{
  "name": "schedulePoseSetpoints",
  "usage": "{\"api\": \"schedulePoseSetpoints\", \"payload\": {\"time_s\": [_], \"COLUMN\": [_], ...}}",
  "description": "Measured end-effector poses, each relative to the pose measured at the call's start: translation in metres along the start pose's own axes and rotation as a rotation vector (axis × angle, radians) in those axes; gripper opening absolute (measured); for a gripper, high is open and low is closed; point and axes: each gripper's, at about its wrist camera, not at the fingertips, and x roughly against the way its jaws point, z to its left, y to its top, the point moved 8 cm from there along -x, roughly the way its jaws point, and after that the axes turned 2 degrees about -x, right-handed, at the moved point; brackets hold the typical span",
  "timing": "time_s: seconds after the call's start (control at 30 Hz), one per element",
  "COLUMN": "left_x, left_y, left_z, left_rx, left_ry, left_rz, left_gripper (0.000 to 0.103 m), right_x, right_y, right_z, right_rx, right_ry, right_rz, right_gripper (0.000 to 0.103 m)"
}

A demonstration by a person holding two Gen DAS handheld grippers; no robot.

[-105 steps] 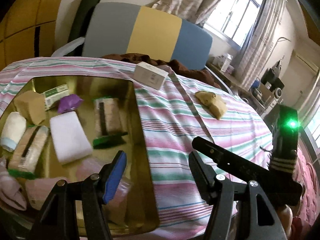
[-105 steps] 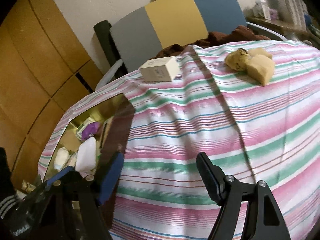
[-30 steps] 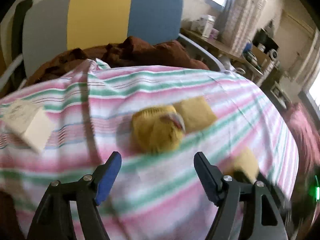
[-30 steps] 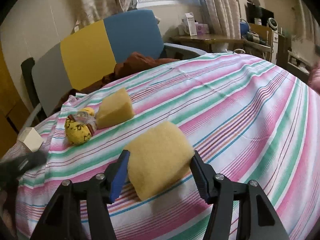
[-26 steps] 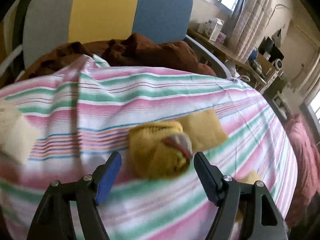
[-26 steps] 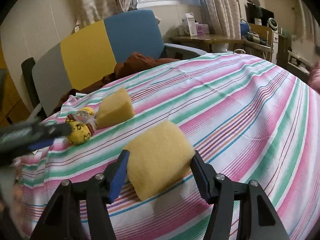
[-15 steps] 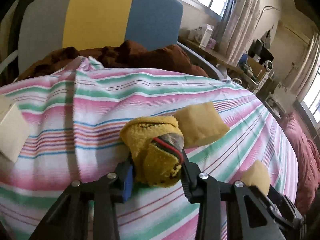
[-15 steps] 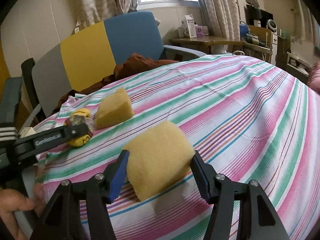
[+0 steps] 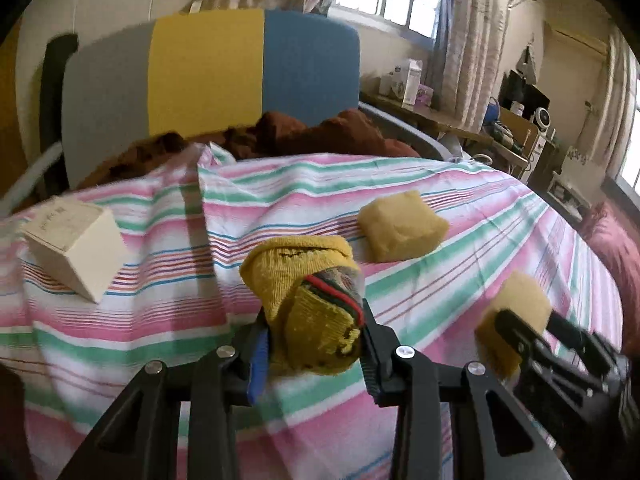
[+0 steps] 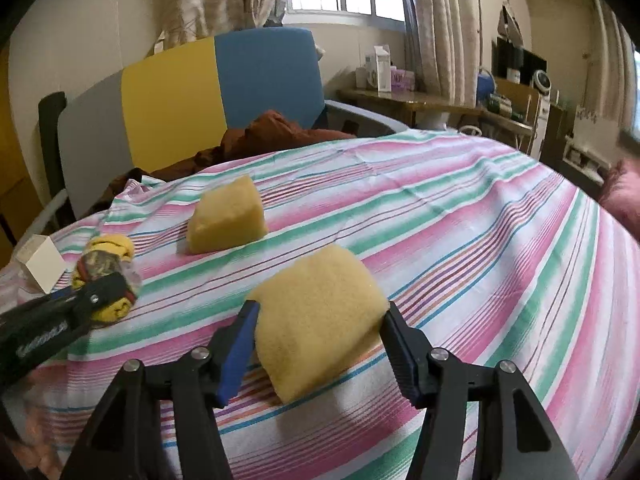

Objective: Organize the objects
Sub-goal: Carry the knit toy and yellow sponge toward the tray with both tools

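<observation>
Surface: a bed covered by a striped sheet (image 10: 460, 216) in pink, green and white, creased near its far left edge. Lying directly on it: a white box (image 9: 76, 246) at far left, a rolled yellow sock (image 9: 312, 308) near it, one yellow sponge (image 10: 228, 216) beyond the sock, and a second yellow sponge (image 10: 320, 316) nearer, well apart from the box. A brown blanket (image 9: 316, 132) is heaped at the sheet's far edge.
</observation>
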Motion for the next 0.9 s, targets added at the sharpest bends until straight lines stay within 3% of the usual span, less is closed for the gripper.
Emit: {"api": "schedulePoseSetpoints", "payload": {"time_s": [0.17, 0.37, 0.7, 0.9], "left_x": [0.028, 0.054, 0.11, 0.141], "left_y": [-0.009, -0.026, -0.061, -0.072], "left_z": [-0.003, 0.001, -0.005, 0.0], "left_rx": [-0.058, -0.058, 0.007, 0.043], "left_ry": [0.039, 0.052, -0.051, -0.095], "left_rz": [-0.062, -0.065, -0.043, -0.024], "left_gripper": [0.038, 0.038, 0.038, 0.038], "right_x": [0.004, 0.012, 0.038, 0.047], "right_y": [0.002, 0.005, 0.008, 0.004], "right_z": [-0.001, 0.0, 0.007, 0.008], "right_rx": [0.006, 0.019, 0.054, 0.079], "right_ry": [-0.024, -0.049, -0.044, -0.041], "right_rz": [-0.019, -0.052, -0.136, -0.104], "right_gripper": [0.061, 0.061, 0.061, 0.061]}}
